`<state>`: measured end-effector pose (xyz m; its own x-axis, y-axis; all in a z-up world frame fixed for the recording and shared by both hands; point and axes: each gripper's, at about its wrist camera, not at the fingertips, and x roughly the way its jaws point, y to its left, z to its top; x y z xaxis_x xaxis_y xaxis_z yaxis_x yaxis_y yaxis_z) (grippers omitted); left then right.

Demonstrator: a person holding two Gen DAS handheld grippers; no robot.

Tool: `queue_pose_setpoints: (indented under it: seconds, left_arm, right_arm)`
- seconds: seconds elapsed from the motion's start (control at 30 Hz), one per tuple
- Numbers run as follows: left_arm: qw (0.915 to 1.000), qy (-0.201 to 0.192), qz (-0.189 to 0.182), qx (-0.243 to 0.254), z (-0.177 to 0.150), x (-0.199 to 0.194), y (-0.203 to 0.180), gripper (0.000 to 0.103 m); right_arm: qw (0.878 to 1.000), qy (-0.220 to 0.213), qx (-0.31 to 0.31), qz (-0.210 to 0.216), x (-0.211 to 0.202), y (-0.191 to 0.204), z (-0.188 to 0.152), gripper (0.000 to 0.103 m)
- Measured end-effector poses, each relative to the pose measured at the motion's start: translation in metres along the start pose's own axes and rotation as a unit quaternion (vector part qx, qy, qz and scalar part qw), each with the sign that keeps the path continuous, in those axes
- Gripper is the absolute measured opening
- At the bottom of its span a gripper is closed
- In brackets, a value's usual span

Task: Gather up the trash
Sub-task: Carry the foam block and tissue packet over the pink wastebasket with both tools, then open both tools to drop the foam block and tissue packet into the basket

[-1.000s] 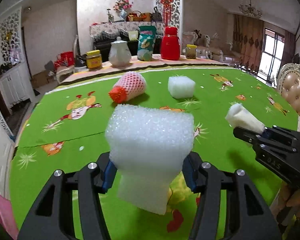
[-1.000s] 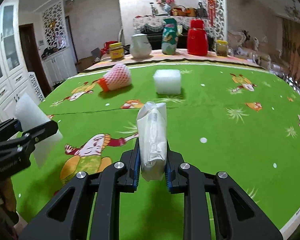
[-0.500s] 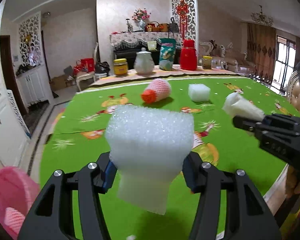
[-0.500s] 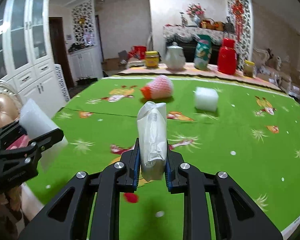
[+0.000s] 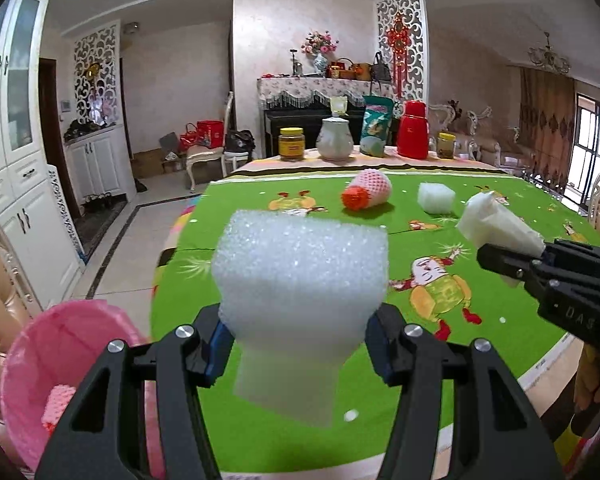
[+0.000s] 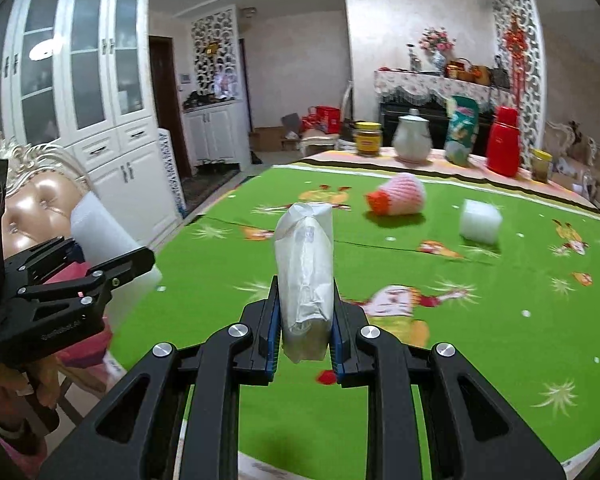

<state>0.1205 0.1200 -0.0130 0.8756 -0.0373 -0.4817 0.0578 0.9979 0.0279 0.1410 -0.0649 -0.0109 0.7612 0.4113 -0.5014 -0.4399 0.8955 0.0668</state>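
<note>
With my left gripper [image 5: 300,354] clamped on the foam block [image 5: 300,292] and my right gripper [image 6: 305,334] pinching the upright wrapped packet [image 6: 306,276], the pink bin [image 5: 66,368] sat near-left below, nearest my left hand.

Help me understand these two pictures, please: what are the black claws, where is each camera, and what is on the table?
A person holds one handheld gripper in each hand; a fisheye camera on each looks along its fingers. The left gripper is shut on a white foam block. The right gripper is shut on a crumpled white packet. Each view also catches the other gripper at its edge. On the green tablecloth lie a pink foam net and a second foam piece. A pink bin stands beside the table, lower left.
</note>
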Motion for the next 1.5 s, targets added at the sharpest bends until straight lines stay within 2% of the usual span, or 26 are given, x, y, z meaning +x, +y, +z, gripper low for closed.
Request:
queue_pose_setpoints:
  seconds: [0.37, 0.63, 0.97, 1.23, 1.27, 1.33, 1.37, 1.4, 1.43, 1.47, 1.5]
  left_arm:
    - [0.9979, -0.006, 0.06, -0.023, -0.014, -0.048, 0.077, 0.055]
    - [0.9929, 0.005, 0.108, -0.048, -0.027, -0.064, 0.138, 0.055]
    - [0.9825, 0.027, 0.159, -0.093, -0.045, -0.063, 0.213, 0.055]
    - [0.9766, 0.037, 0.177, -0.116, -0.056, -0.064, 0.254, 0.055]
    - [0.976, 0.037, 0.182, -0.114, -0.057, -0.064, 0.257, 0.058]
    - [0.9751, 0.034, 0.191, -0.108, -0.057, -0.062, 0.261, 0.071]
    - [0.9745, 0.032, 0.196, -0.105, -0.056, -0.062, 0.263, 0.079]
    - [0.9731, 0.029, 0.206, -0.099, -0.055, -0.062, 0.265, 0.081]
    - [0.972, 0.029, 0.212, -0.097, -0.054, -0.062, 0.267, 0.081]
    - [0.9714, 0.029, 0.215, -0.096, -0.052, -0.062, 0.268, 0.081]
    - [0.9704, 0.027, 0.219, -0.099, -0.052, -0.064, 0.27, 0.083]
  right_arm:
    - [0.997, -0.001, -0.053, 0.064, 0.022, 0.089, 0.017, 0.022]
    - [0.99, 0.001, -0.079, 0.117, 0.042, 0.15, 0.027, 0.022]
    - [0.977, 0.03, -0.12, 0.173, 0.072, 0.221, 0.023, 0.022]
    - [0.968, 0.05, -0.139, 0.201, 0.092, 0.256, 0.015, 0.023]
    - [0.967, 0.05, -0.142, 0.205, 0.093, 0.259, 0.013, 0.023]
    - [0.965, 0.053, -0.151, 0.21, 0.096, 0.267, 0.01, 0.027]
    - [0.964, 0.055, -0.155, 0.211, 0.097, 0.269, 0.009, 0.033]
    - [0.963, 0.055, -0.158, 0.209, 0.098, 0.271, 0.007, 0.047]
    - [0.964, 0.054, -0.159, 0.208, 0.096, 0.271, 0.006, 0.056]
    - [0.964, 0.051, -0.158, 0.207, 0.095, 0.269, 0.005, 0.063]
    - [0.965, 0.047, -0.157, 0.205, 0.093, 0.266, 0.005, 0.063]
